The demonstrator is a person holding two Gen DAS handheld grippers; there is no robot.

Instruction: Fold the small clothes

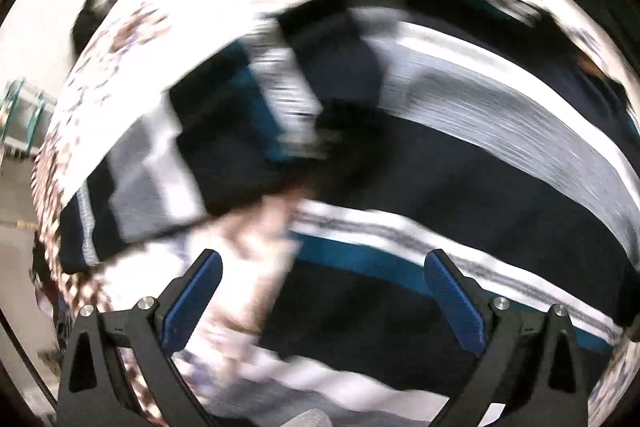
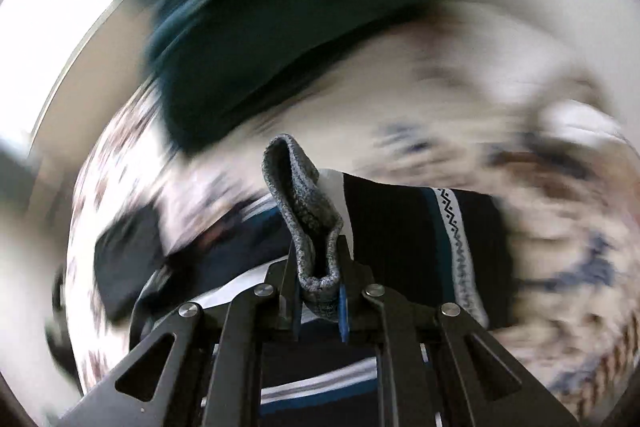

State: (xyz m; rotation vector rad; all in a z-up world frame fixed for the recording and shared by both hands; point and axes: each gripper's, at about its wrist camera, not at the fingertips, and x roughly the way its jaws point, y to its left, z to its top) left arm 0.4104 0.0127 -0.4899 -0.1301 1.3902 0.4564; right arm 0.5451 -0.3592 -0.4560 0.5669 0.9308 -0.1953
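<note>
I see a striped garment (image 1: 460, 163) in navy, white, grey and teal lying spread and rumpled, one sleeve folded across it, while its grey knit cuff (image 2: 310, 215) stands up, doubled over, pinched in the right tongs (image 2: 320, 301).

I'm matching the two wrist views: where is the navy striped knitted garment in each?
Left wrist: navy striped knitted garment spreads across the centre, beneath the open left gripper.
Right wrist: right of centre, its grey cuff pinched by the right gripper.
Shared landmark: floral cloth.

navy-striped garment (image 2: 404, 227), floral cloth (image 2: 560, 227)
</note>
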